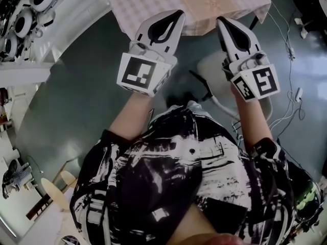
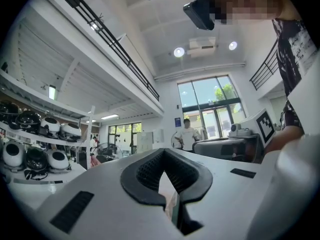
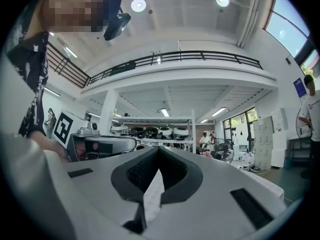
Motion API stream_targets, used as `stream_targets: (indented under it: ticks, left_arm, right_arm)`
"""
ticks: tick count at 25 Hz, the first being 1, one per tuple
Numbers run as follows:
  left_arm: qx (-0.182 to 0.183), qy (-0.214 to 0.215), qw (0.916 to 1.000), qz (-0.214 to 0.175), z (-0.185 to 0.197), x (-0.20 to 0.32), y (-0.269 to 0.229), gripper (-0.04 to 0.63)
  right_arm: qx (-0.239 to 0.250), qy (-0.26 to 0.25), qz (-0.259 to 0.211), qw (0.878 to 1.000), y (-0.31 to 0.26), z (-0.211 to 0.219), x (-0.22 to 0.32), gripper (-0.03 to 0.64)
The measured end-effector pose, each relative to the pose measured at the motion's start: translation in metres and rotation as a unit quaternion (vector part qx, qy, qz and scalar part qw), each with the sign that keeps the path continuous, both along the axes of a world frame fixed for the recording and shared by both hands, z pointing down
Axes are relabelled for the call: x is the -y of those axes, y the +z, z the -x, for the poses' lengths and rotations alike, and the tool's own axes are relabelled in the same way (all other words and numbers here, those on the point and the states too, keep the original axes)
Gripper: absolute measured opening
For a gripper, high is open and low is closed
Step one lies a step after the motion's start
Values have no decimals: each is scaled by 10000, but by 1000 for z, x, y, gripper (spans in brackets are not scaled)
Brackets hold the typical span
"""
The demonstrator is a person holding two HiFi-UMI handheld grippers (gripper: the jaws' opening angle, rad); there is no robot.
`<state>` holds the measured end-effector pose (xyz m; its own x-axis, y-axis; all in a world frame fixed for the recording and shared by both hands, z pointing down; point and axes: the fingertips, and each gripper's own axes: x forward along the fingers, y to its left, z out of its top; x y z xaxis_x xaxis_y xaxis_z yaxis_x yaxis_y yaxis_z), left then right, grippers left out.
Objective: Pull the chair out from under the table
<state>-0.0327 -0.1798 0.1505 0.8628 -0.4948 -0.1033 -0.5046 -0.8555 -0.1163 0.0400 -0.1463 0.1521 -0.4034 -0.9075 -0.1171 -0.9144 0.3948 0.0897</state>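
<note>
Claws first: both are pinched fully closed with nothing in them. The left claw (image 1: 178,17) and the right claw (image 1: 221,20) are held up side by side in front of the person's chest, tips aimed out toward the desk (image 1: 143,4) with its checked cloth. In each gripper view the dark pads meet at the tip, and all you see past them is the big room, ceiling lights and windows. So they're pointing roughly level across the room, not down at any furniture.

As for the chair (image 1: 212,74), its pale seat shows in the head view just below the right claw, on the grey floor (image 1: 76,86) between the person and the near edge of the desk. Thin dark legs or a frame sit on its left side. The part I can see looks clear of the desk's edge, but the right arm covers a good bit of it, so I can't say how far out it really is.

Neither claw is touching the chair. My guess is the arms are up like that because no grab is happening right now. Closed, empty claws held high look more like a rest pose than a reach. Actually pulling it would mean dropping a claw down and opening it around the seat or backrest.
</note>
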Motion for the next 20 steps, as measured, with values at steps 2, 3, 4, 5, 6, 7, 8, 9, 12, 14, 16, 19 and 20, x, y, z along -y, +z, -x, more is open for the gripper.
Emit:
stream_targets:
  ticks: [2,3,4,5,6,7,8,9,12,14,16,19,20]
  left_arm:
    - [46,2,10000,21,-1,4,4,2]
    - [69,-2,10000,40,-2,5,6,2]
    - [82,-8,10000,55,-2,7,8,2]
    - [88,-15,9999,60,-2,8,9,2]
    - [89,-21,9999,57,-2,9,10,2]
    - [90,-27,9999,52,-2,10,11,2]
    - [93,-31,9999,47,-2,11,11,2]
    - [105,-33,9999,49,-2,12,12,2]
    - [170,-38,9998,99,-2,16,16,2]
    - [184,-49,9998,116,0,18,17,2]
    - [188,-60,9997,121,2,19,19,2]
    - [186,-70,9997,132,4,17,24,2]
    - [184,-74,9997,136,5,17,25,2]
  right_arm:
    - [-4,1,15,10000,3,-2,4,-2]
    - [-7,-2,17,10000,4,-2,5,-2]
    - [-8,-11,16,10000,4,-1,6,-2]
    - [-8,-23,13,10000,5,-1,8,-2]
    - [-9,-39,11,10000,6,-1,9,-2]
    - [-7,-55,15,10000,7,0,11,-2]
    - [-2,-70,21,10000,8,0,12,-2]
    - [4,-83,28,10000,9,0,13,-2]
    - [31,-120,49,9999,11,2,18,-2]
    - [34,-145,64,9999,12,5,20,-2]
    - [32,-172,67,9998,13,8,22,-2]
    - [22,-202,60,9998,17,12,21,-2]
    - [23,-212,59,9998,18,13,20,-2]
